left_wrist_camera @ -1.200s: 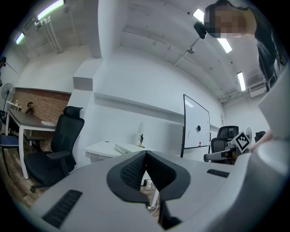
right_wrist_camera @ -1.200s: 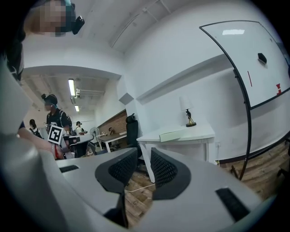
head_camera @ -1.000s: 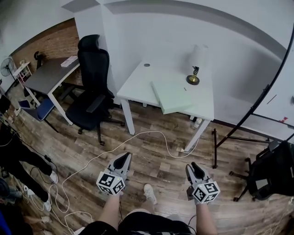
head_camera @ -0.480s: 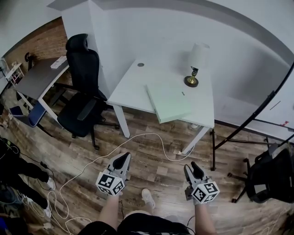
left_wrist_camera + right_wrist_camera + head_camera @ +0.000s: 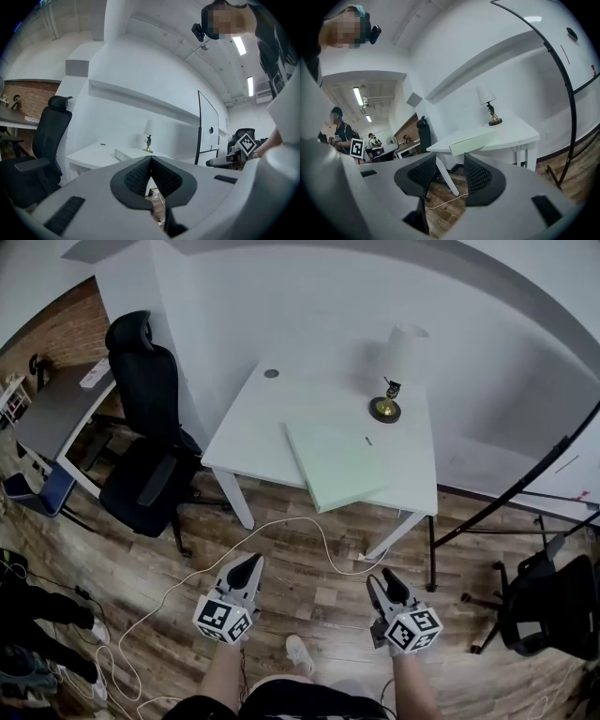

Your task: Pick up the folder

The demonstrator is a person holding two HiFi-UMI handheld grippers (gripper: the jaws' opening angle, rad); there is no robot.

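Observation:
A pale green folder (image 5: 337, 463) lies flat on the white table (image 5: 253, 423), with its near corner over the front edge. It also shows in the left gripper view as a thin slab (image 5: 127, 153) and in the right gripper view (image 5: 476, 140). Both grippers hang over the wooden floor, well short of the table. My left gripper (image 5: 249, 564) (image 5: 151, 161) is shut, tips together, with nothing in it. My right gripper (image 5: 382, 579) (image 5: 450, 165) has its jaws apart and opening, with nothing between them.
A small lamp (image 5: 388, 405) stands on the table behind the folder. A black office chair (image 5: 141, 432) sits left of the table, and a white cable (image 5: 281, 526) runs over the floor. A black stand (image 5: 506, 493) and another chair (image 5: 553, 601) are at the right. A person's legs (image 5: 37, 601) show at far left.
Both grippers and the camera have moved toward the table, which now sits nearer and more central. The right jaws have spread apart. The left jaws stay together.

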